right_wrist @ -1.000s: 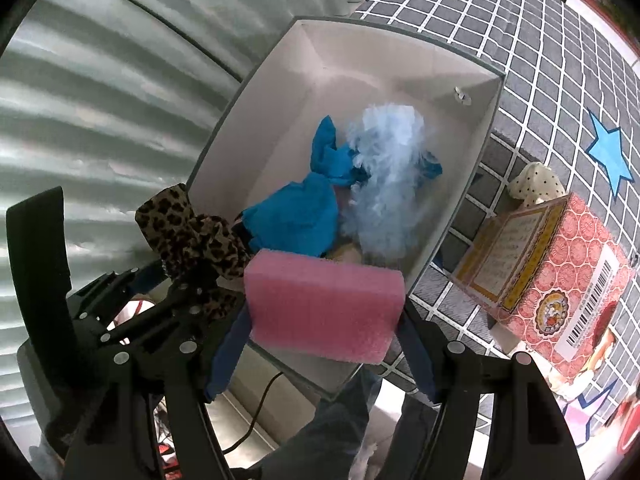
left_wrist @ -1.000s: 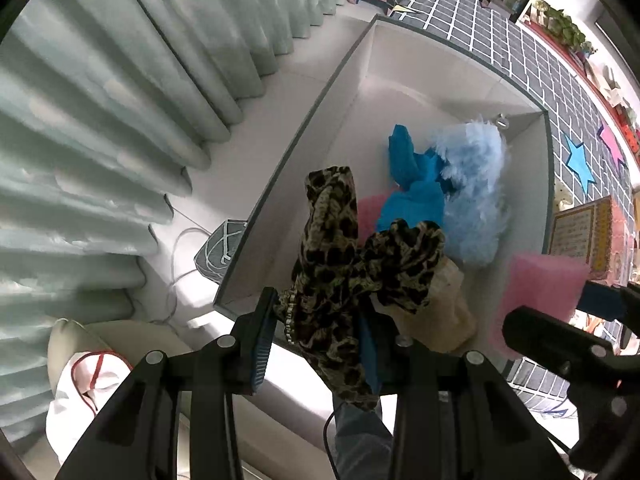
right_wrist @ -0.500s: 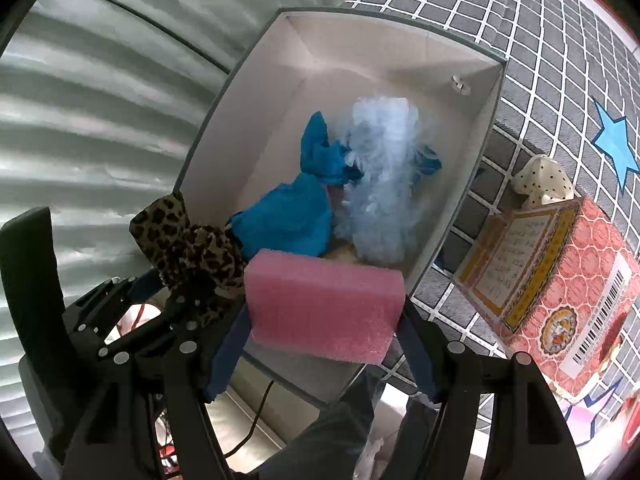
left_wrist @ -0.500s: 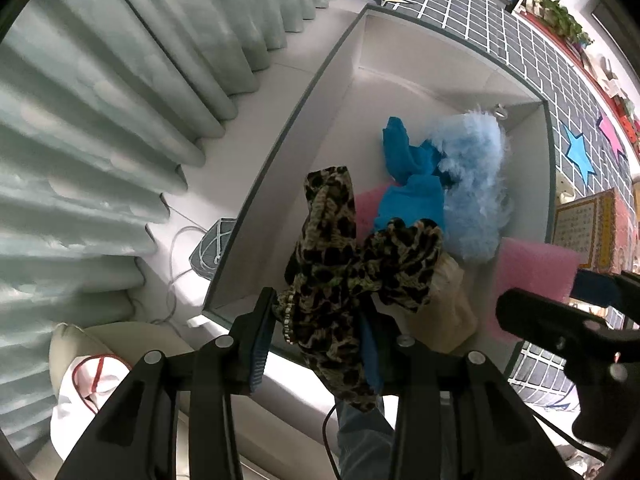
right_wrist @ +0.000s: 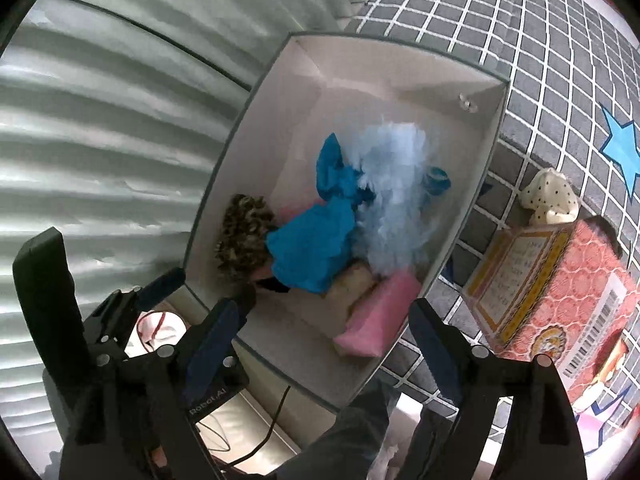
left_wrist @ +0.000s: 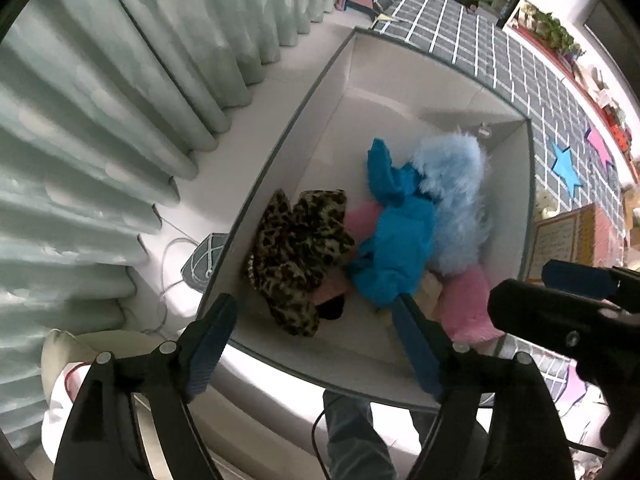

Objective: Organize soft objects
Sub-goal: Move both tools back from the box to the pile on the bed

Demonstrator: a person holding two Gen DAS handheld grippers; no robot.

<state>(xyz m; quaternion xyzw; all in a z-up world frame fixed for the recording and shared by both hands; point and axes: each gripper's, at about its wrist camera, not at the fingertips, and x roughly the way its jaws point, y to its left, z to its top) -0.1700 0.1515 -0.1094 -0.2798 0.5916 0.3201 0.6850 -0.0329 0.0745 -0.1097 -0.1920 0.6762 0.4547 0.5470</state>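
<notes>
A white open box point(left_wrist: 320, 92) point(right_wrist: 256, 120) holds soft things. A leopard-print scrunchie point(left_wrist: 300, 240) point(right_wrist: 242, 236) lies at its near left. Beside it lie a bright blue cloth point(left_wrist: 396, 236) point(right_wrist: 316, 244) and a light blue fluffy piece point(left_wrist: 456, 196) point(right_wrist: 400, 188). A pink foam sponge point(right_wrist: 380, 312) point(left_wrist: 468, 304) lies at the near right of the box. My left gripper point(left_wrist: 316, 316) is open and empty above the box's near edge. My right gripper point(right_wrist: 332, 320) is open and empty above the sponge.
Pale green curtains point(left_wrist: 100, 100) hang left of the box. A grey checked mat point(right_wrist: 560, 40) with star shapes lies to the right. A red patterned carton point(right_wrist: 560, 292) and a cream polka-dot soft item point(right_wrist: 554, 196) sit on the mat beside the box.
Both grippers have opened. The leopard scrunchie has dropped from the left gripper into the box. The pink sponge has dropped from the right gripper into the box.
</notes>
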